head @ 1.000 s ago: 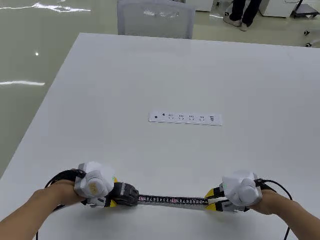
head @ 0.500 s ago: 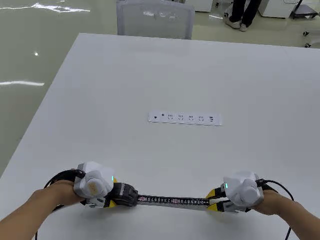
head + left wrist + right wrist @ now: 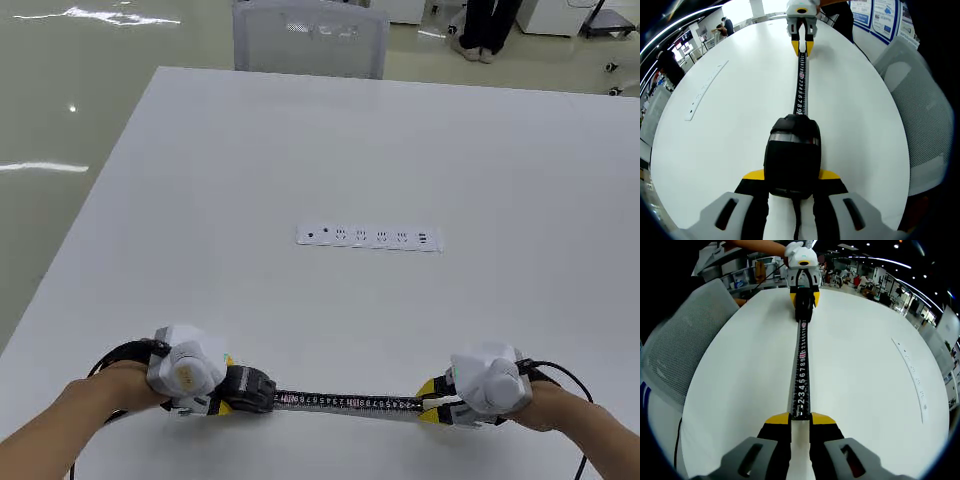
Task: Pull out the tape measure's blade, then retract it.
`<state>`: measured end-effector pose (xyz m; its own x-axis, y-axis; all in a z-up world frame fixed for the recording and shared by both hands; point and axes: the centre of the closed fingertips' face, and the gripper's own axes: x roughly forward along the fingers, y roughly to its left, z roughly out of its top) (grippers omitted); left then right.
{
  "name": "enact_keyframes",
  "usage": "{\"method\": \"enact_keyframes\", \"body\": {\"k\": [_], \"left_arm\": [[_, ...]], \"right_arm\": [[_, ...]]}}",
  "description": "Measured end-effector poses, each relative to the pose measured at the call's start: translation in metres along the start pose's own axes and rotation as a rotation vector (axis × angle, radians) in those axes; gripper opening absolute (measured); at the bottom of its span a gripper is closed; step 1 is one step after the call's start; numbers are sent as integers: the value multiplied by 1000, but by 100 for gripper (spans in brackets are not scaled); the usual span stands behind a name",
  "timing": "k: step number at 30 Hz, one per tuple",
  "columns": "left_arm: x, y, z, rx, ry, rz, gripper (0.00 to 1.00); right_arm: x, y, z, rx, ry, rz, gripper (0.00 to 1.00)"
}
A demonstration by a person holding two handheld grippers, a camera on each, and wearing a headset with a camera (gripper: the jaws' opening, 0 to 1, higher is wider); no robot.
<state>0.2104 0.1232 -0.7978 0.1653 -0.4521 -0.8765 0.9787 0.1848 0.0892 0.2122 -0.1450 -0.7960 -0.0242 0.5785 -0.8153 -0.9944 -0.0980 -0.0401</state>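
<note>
here, at the near left edge of the white table [image 3: 350, 150], the left gripper [image 3: 791, 176] has its yellow-tipped fingers [image 3: 754, 175] spread only as wide as the black tape measure case [image 3: 792, 150], clamped against both of its sides. the case sits low at the tabletop. the blade [image 3: 345, 403] runs rightward out of the case, numbers facing up. at its end the right gripper [image 3: 800, 418] has its fingers drawn nearly together, pinching the blade's tip. a white power strip [image 3: 370, 237] lies well beyond, mid-table.
</note>
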Motion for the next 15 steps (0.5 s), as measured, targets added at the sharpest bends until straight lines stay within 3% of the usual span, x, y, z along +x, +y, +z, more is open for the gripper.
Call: {"method": "enact_keyframes", "body": {"k": [15], "left_arm": [[-1, 0, 1, 0, 0, 1, 29]], "right_arm": [[-4, 1, -5, 4, 13, -1, 12]]}}
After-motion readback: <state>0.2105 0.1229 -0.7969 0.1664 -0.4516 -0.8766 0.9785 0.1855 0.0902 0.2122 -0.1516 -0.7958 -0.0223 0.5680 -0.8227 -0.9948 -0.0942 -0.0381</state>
